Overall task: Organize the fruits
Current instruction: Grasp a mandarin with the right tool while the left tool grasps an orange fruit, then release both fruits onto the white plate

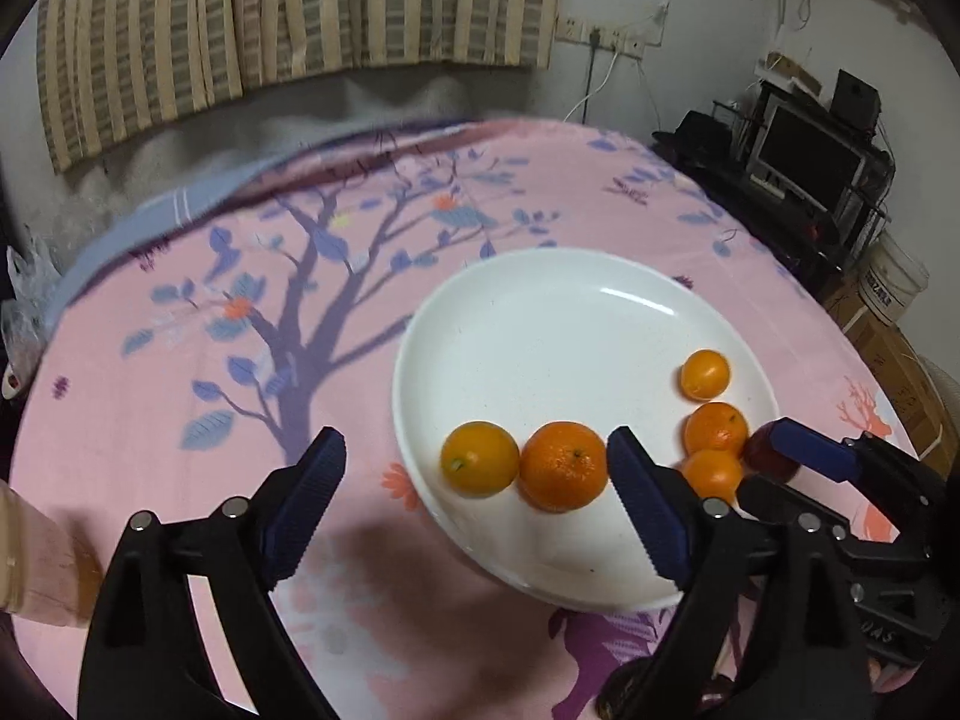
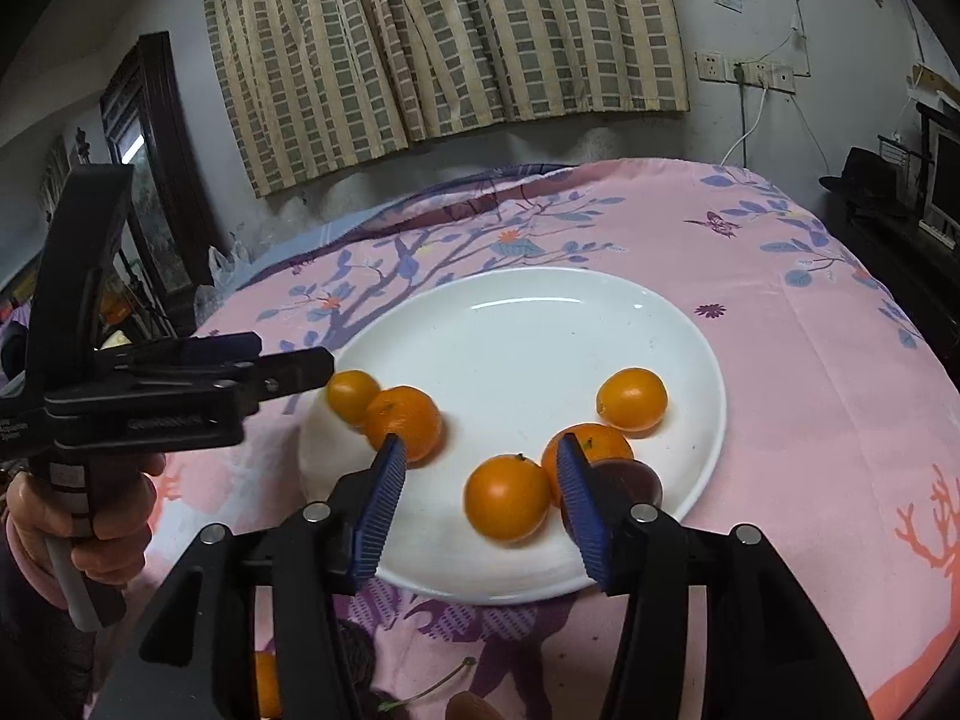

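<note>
A white plate [image 1: 540,312] lies on a worktop covered with a pink cloth [image 1: 180,360] printed with a purple tree and blue leaves. Five orange citrus fruits sit on the plate, all toward its near half.

In the left wrist view, the left hand-held gripper [image 1: 477,468] hovers low over the near rim with its blue ribbed fingers spread wide and nothing between them. Ahead of the gap, a yellowish orange [image 1: 480,459] touches a deeper-coloured mandarin [image 1: 563,465]. Further right a small orange [image 1: 705,374] sits alone, and nearer the rim two more mandarins [image 1: 716,429] press against each other, with a dark red fruit [image 1: 762,456] just beside them (mostly hidden behind a blue finger of the other gripper).

In the right wrist view, the right hand-held gripper [image 2: 480,468] is also wide open and grips nothing. One round orange [image 2: 507,498] lies between its fingers, touching neither as far as can be seen. The right finger [image 2: 579,507] crosses in front of a mandarin [image 2: 600,441] and the dark red fruit [image 2: 636,480] at the plate's near right edge; whether it touches them cannot be told. The left gripper enters from the left side, held in a hand [image 2: 90,516], its tip beside the touching pair of fruits.

A striped curtain [image 2: 450,30] hangs on the wall behind the worktop.
</note>
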Tool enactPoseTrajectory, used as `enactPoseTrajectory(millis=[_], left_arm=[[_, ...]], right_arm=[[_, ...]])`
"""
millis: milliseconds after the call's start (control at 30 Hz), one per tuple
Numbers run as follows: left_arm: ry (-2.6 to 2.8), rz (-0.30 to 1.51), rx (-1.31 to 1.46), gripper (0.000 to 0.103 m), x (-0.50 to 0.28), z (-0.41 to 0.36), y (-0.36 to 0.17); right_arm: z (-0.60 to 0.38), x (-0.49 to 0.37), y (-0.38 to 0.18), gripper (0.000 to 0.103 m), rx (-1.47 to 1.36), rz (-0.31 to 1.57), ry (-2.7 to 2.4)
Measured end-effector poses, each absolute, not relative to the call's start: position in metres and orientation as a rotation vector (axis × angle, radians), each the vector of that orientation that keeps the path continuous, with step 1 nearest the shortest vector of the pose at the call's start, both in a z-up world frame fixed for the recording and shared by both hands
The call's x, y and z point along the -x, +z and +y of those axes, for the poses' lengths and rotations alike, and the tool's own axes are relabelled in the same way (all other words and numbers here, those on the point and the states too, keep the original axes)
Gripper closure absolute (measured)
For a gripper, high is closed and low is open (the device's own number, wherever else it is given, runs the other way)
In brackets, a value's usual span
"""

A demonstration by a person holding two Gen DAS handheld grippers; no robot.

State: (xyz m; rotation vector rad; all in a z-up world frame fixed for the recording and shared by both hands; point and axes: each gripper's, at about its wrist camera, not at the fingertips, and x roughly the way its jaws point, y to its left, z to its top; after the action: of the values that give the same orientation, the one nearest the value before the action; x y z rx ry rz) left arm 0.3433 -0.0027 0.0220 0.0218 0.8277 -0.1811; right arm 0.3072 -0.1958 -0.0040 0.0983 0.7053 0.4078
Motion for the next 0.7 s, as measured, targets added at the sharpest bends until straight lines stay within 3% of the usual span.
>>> enactPoseTrajectory(millis=[233,700], left_arm=[[-0.129,0.726,-0.077,0.008,-0.301,0.014,0.047],[-0.104,0.848,0.009,0.008,-0.236,0.081,-0.009]], right_arm=[[-0.205,-0.272,0.010,0.044,-0.097,0.653,0.451],[-0.176,-0.198,-0.021,0.045,0.065,0.769,0.693]])
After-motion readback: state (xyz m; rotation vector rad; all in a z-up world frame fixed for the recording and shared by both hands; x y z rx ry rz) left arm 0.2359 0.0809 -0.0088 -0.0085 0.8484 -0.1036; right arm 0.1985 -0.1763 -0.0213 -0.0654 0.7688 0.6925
